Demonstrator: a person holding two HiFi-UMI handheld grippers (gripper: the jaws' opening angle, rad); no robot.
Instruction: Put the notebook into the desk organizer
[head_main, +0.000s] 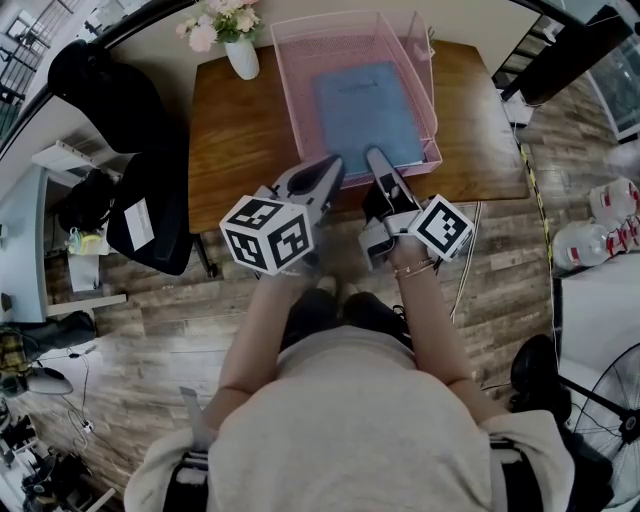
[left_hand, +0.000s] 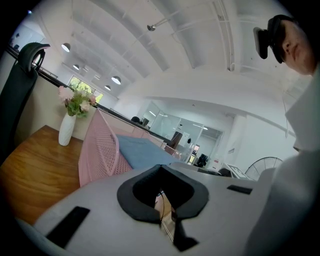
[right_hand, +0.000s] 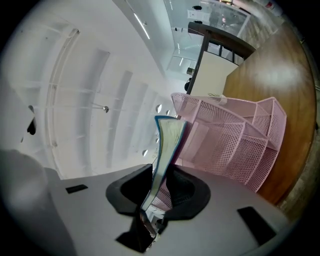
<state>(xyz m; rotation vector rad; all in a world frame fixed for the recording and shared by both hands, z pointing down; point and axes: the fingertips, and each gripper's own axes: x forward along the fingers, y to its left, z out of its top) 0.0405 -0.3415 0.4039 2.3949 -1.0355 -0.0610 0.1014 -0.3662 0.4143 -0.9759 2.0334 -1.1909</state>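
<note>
A blue notebook lies flat inside the pink mesh desk organizer on the wooden desk. My right gripper reaches over the organizer's near edge to the notebook's near end. In the right gripper view the notebook rises edge-on from between the jaws of that gripper, against one jaw, with a slit of pink organizer mesh beside it. My left gripper hovers just left of it, jaws together, holding nothing. The left gripper view looks past its gripper at the organizer and notebook.
A white vase of flowers stands on the desk's far left corner, left of the organizer. A black office chair stands to the desk's left. Water bottles and a fan are on the floor at right.
</note>
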